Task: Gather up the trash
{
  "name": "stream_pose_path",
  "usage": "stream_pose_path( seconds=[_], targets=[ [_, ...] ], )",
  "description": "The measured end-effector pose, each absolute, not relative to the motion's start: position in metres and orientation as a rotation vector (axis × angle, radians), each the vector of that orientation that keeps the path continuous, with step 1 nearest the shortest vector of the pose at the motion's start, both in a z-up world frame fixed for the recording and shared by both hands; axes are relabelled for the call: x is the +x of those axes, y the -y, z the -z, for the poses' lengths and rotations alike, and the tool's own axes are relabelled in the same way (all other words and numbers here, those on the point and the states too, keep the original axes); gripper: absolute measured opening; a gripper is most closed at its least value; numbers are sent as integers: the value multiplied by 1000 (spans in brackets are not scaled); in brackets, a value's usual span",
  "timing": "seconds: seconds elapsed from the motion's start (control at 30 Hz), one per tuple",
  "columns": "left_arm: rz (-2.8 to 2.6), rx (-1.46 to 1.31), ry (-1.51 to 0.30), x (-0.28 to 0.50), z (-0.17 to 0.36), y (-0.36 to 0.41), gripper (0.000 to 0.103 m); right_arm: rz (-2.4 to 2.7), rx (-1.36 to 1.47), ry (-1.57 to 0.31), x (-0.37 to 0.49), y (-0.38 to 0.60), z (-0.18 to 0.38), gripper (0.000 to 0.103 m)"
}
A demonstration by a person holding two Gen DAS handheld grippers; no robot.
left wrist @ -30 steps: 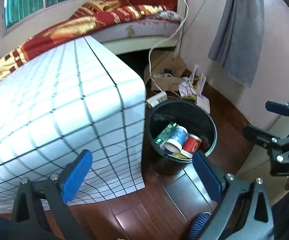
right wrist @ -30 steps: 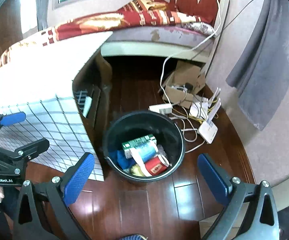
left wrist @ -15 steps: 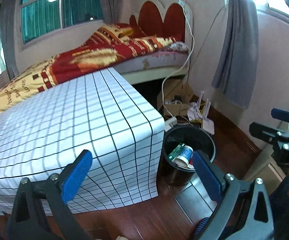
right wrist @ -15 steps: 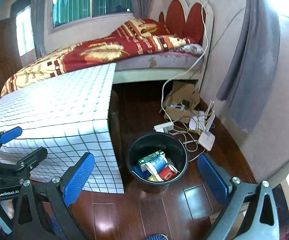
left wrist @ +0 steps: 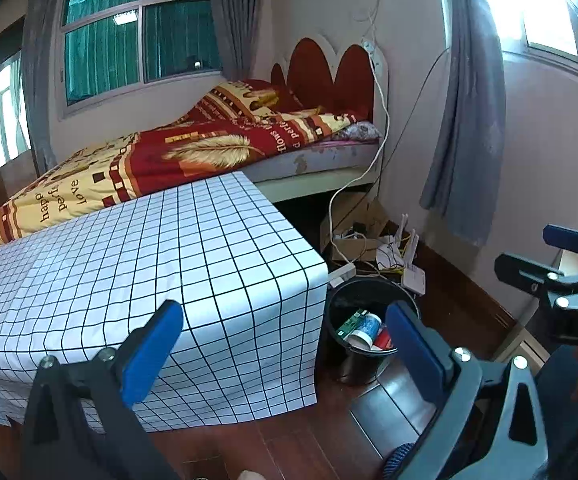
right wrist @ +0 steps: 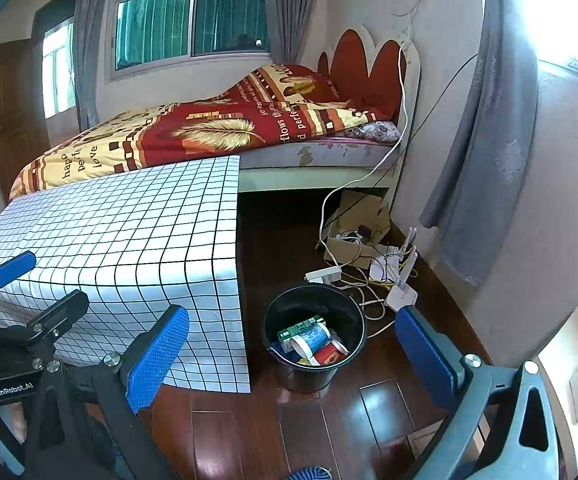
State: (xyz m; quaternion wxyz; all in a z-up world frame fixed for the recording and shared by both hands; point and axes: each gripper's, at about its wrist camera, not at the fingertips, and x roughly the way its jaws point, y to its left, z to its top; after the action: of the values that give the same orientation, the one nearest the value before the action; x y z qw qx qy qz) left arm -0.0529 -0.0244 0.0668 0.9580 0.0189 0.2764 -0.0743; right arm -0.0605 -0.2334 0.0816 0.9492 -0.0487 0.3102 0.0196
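Beside the checked tabletop point(right wrist: 129, 232), above the black trash bin point(right wrist: 314, 364) holding cups and cartons: left tongs point(left wrist: 285, 344) and right tongs point(right wrist: 293, 352) gaped wide, empty.

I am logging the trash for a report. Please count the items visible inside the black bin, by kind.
Green carton: 1
Blue-and-white paper cup: 1
Red paper cup: 1
Total: 3 clearly visible in the black bin; blue and yellow scraps beneath are unclear.

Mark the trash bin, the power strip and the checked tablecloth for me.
trash bin point(right wrist: 354, 316): right wrist view, on its black rim.
power strip point(right wrist: 323, 274): right wrist view, on its white body.
checked tablecloth point(right wrist: 129, 224): right wrist view, on its flat top.
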Motion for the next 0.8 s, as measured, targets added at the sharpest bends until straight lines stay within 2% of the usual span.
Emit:
stream_pose_path(
  seconds=[0.8],
  targets=[
    [155,55,-535,-57,-73,33,102,-31,-101,-594,-70,233,-96,103]
  ],
)
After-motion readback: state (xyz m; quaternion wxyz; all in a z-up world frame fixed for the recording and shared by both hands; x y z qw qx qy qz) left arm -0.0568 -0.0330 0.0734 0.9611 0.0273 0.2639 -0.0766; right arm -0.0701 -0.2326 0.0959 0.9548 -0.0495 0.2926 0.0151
